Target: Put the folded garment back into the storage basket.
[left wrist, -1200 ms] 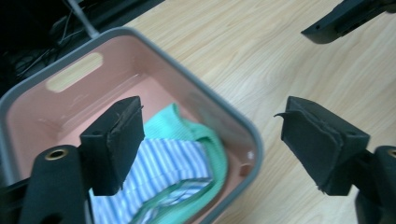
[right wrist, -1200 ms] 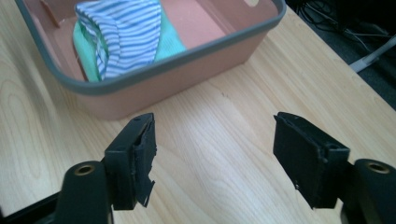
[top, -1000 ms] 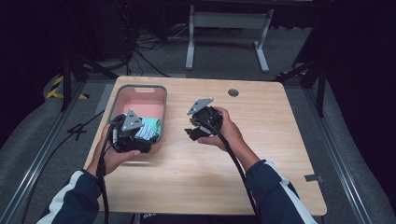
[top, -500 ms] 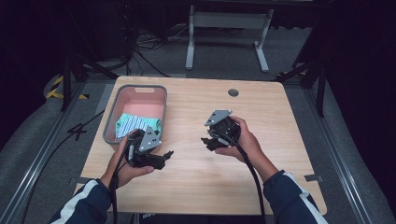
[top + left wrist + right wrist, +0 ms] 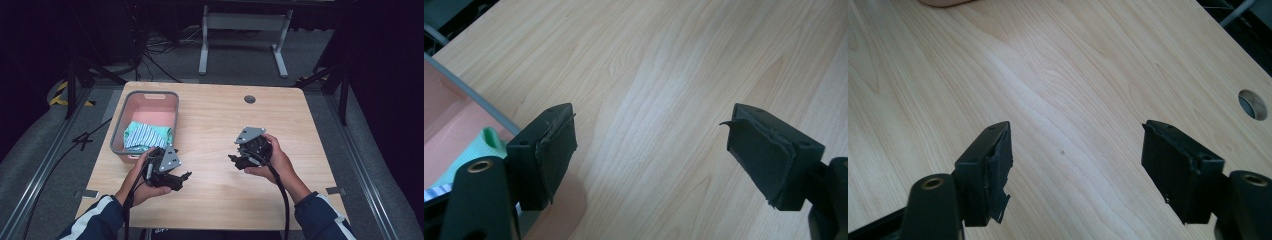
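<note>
High view gives me the striped cloth point(image 5: 142, 136) lying inside the pink bin point(image 5: 170, 102) at ten o'clock on the table point(image 5: 300, 125). My left gripper point(image 5: 181, 179) hovers just outside the bin's near corner, jaws wide, nothing between them. My right gripper point(image 5: 236, 161) sits toward four o'clock, equally spread and empty.

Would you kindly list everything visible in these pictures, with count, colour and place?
table: one, light wood, centre
basket: one, grey rim, pink inside, table's left
striped cloth: one, teal and white, lying in the basket
cable hole: one, dark, far edge of the table
metal stand: one, grey, floor beyond the table
left gripper: one, black, beside the basket, jaws open, nothing between them
right gripper: one, black, right of centre, jaws open, nothing between them
</note>
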Tool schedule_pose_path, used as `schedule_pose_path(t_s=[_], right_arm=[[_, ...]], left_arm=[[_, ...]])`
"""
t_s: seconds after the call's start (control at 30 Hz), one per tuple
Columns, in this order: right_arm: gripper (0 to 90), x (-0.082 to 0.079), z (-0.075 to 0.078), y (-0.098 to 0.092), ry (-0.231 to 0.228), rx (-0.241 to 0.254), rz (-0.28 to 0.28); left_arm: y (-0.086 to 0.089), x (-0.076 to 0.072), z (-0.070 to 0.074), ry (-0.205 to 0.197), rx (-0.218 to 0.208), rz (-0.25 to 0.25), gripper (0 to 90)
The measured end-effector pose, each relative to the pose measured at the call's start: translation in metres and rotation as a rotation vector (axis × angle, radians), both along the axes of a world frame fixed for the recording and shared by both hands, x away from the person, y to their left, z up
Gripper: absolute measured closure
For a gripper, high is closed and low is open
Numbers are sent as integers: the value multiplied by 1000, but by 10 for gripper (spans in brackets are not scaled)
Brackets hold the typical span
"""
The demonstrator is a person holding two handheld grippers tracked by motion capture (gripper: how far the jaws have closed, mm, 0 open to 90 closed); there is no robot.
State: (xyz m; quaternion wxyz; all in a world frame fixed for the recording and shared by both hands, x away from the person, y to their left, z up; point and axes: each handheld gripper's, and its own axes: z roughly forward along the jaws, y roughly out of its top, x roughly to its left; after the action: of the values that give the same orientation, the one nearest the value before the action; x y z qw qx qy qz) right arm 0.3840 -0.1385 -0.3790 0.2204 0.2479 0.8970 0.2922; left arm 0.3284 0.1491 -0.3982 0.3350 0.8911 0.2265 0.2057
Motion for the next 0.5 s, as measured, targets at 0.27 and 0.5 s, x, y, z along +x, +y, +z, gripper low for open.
schedule_pose_path(t_s=[0.27,0.5], right_arm=[[293,-11,-15,-21,-1,-10,-23],[294,-20,-34,-50,18,5,-58]], left_arm=[[-3,1,-19,14,34,-19,198],[-1,4,-35,56,39,-34,195]])
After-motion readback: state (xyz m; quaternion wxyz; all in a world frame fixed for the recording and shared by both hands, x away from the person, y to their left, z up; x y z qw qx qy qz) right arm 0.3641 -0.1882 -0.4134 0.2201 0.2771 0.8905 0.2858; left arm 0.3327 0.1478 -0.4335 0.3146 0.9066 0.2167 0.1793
